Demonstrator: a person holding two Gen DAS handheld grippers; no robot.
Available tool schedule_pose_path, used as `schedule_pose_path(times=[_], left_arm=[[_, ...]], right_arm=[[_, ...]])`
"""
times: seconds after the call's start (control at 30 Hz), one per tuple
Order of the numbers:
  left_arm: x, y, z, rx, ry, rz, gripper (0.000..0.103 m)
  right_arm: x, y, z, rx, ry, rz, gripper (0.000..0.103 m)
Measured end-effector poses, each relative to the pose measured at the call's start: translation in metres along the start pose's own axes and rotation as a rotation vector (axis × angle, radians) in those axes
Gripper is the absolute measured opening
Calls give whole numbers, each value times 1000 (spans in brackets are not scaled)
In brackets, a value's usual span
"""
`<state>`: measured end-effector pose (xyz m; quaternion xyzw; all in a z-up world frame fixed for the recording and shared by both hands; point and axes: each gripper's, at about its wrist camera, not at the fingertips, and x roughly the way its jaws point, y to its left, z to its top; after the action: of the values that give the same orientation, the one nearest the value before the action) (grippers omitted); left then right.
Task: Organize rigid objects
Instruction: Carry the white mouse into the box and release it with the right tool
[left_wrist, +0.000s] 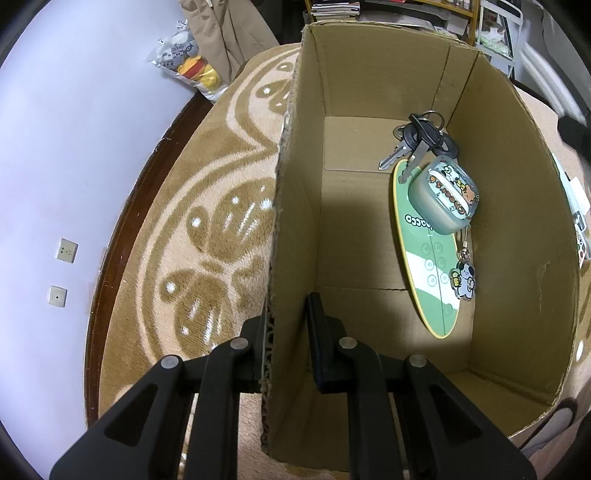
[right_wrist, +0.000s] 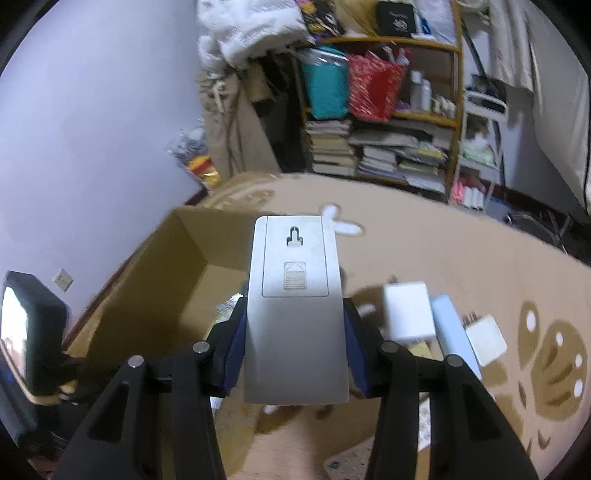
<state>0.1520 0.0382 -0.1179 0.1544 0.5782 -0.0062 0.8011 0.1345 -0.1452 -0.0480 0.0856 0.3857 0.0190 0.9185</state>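
The left tool (left_wrist: 286, 332) pinches the box (left_wrist: 369, 74) wall to steady it; the right tool (right_wrist: 295, 343) squeezes the grey remote (right_wrist: 295, 295), ready to drop in.

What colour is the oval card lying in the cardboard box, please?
Green with a yellow rim; the oval card shows best in the left wrist view.

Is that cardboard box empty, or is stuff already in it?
Not empty. The cardboard box holds keys, a small case and a green oval card.
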Motion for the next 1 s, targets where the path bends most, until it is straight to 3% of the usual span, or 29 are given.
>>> schedule_pose_path(times=[0.53,1.0], left_arm=[[-1,-3,-2,8,-5,10,15],[-2,-3,-2,5,-4,5,15]], right_arm=[[18,40,-1,-90,14,96,51],[20,50,0,-119,-1,112,51]])
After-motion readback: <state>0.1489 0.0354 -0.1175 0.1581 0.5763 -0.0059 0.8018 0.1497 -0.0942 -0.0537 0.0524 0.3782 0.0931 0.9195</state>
